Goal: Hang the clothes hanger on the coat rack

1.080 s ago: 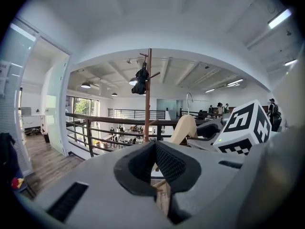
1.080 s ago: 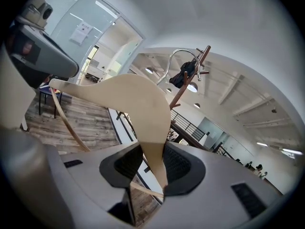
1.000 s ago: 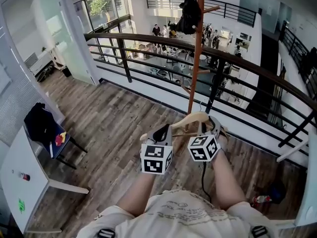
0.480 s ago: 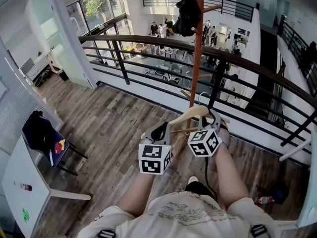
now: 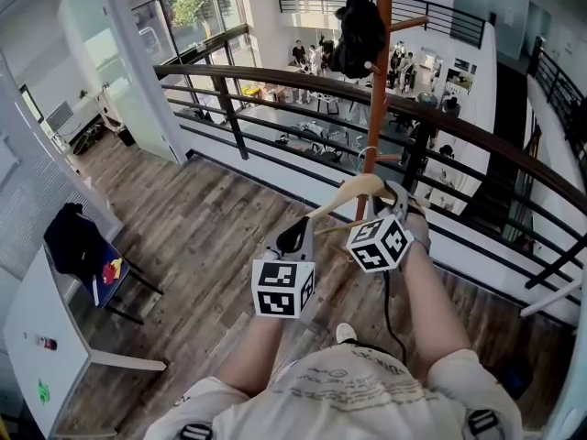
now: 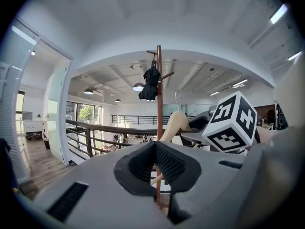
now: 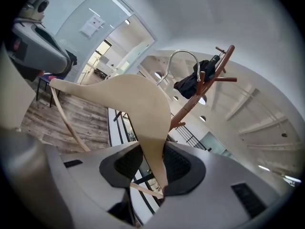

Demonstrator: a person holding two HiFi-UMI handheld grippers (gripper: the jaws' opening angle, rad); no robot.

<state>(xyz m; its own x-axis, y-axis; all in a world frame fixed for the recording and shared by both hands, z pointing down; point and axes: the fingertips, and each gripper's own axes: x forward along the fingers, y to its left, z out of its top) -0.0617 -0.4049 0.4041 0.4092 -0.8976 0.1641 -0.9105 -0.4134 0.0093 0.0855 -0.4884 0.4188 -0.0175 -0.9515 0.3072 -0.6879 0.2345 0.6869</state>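
Hanging in mid-air between the two grippers, the pale wooden clothes hanger with its chrome hook sits tilted, with the end by the right fingers higher than the end by the left ones. The right gripper has its jaws closed on the hanger's broad shoulder, which runs up from between the dark ribbed pads. The left gripper stands lower. Its jaws are nearly together and appear to pinch the hanger's thin far tip, though little of that tip shows in the left gripper view.

Just beyond both sets of fingertips rises the reddish-brown wooden coat rack, an upright pole with short pegs. A black bundle hangs from a peg high above the fingers. The hook rests on no peg.

Below the fingers lies a grey-brown wood-plank floor. Past the rack a dark curved railing edges the landing, and beyond it a bright lower hall holds tables and several people. Far to the left of the left fingers are tall glass partitions, a white table and a blue chair draped with a black garment.
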